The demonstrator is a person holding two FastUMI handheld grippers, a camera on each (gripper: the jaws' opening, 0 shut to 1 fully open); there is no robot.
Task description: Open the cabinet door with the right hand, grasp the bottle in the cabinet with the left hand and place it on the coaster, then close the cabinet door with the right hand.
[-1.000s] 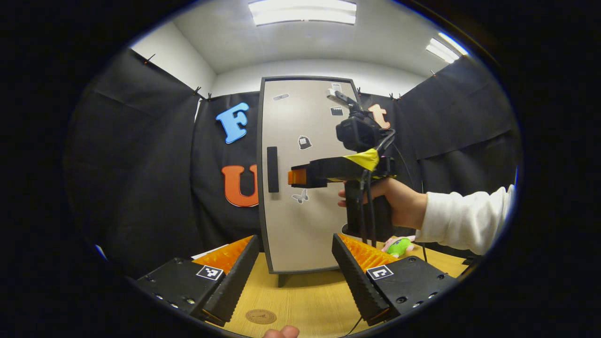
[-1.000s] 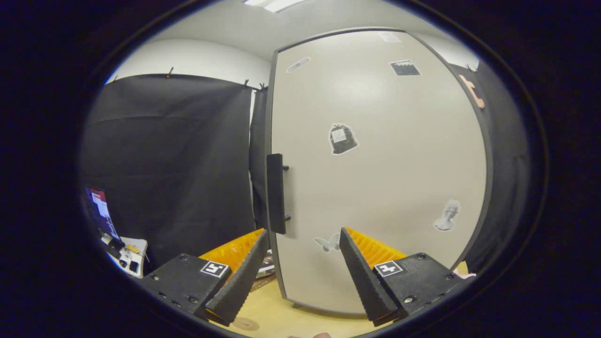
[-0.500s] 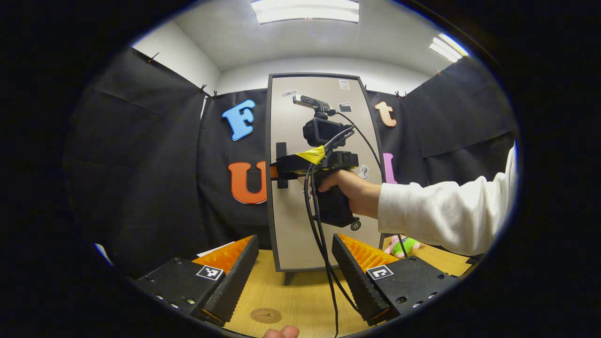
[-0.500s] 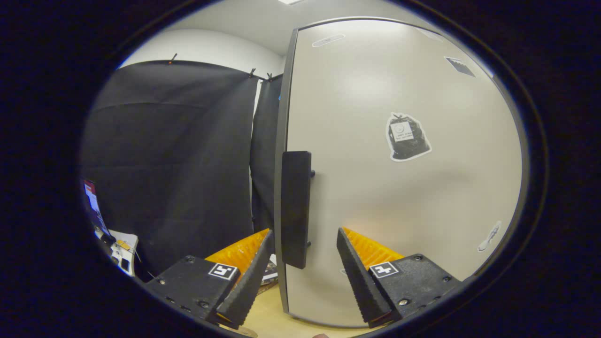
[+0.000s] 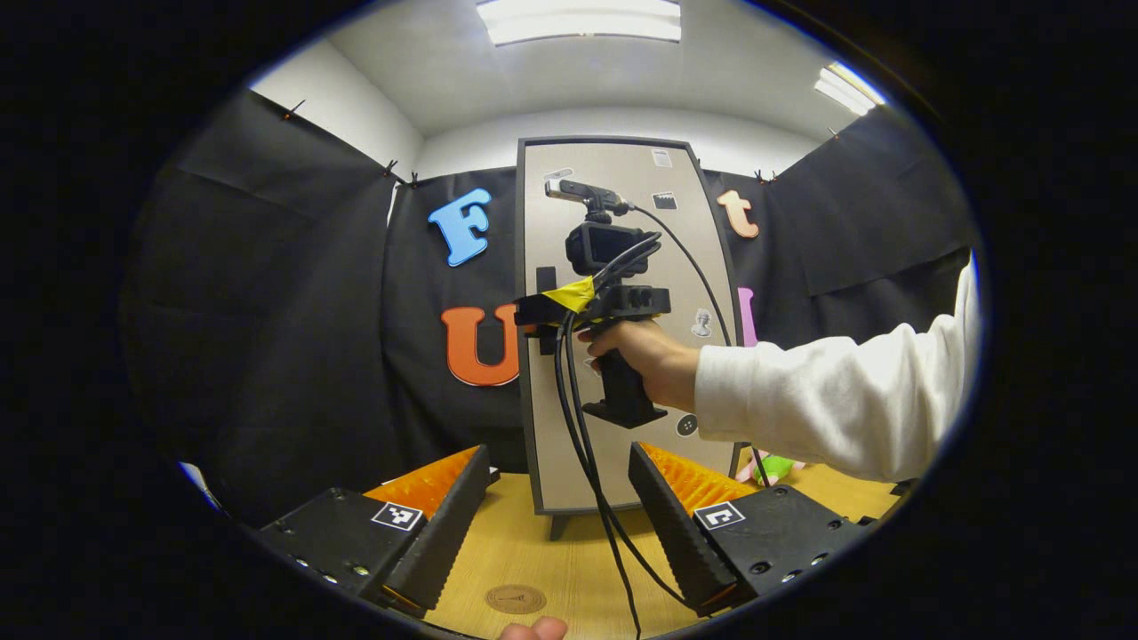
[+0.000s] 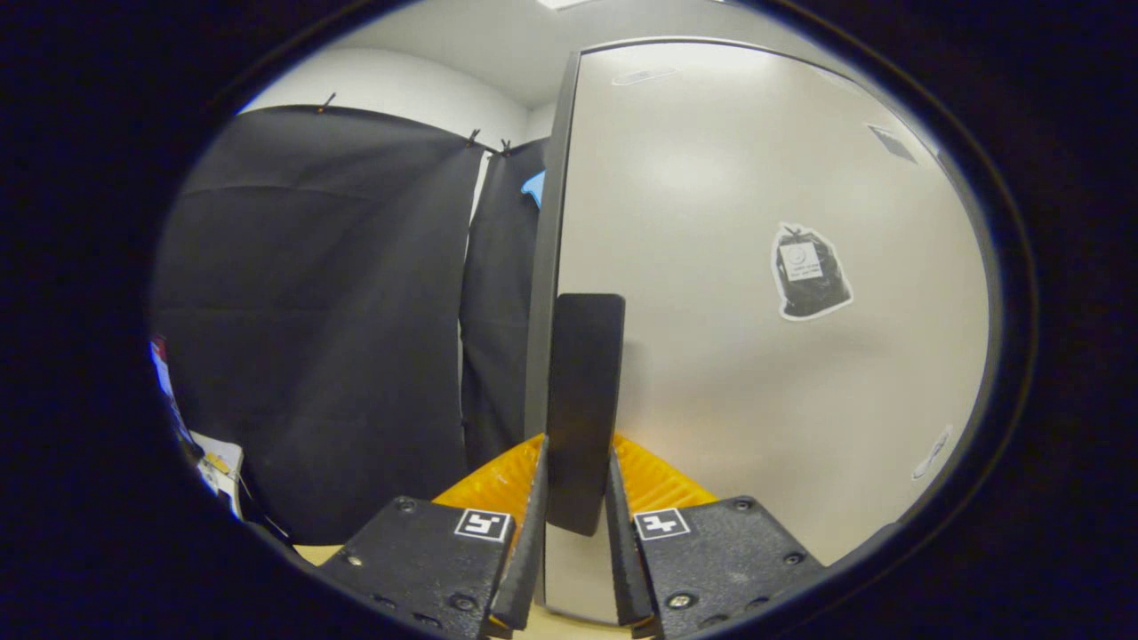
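— What's on the left side of the bench?

— The left gripper [image 5: 558,516] hangs released over the near edge, jaws spread wide, nothing between them. The coaster [image 5: 516,598] lies bare on the bench [image 5: 551,560] just ahead of it, near the front edge.

— And in the middle?

— The cabinet [image 5: 622,427] stands toward the back edge, its door [image 6: 738,356] flat shut. So the bottle is hidden inside; I can't see it.

— The right hand?

— That's the change. Half a second ago the right gripper [image 6: 573,524] had its fingers apart on either side of the door handle [image 6: 582,409]. Now they are clenched on the handle's lower end, one finger on each side. From the left gripper view you see the person's hand [image 5: 645,356] and white sleeve [image 5: 827,400] reaching in from the right.

— Meaning?

— I'd say the grasp is made and the pull comes next. Everything else is undone: door closed, bottle inside, coaster waiting. The handle sits at the door's left edge, so I'd guess the swing goes rightward.
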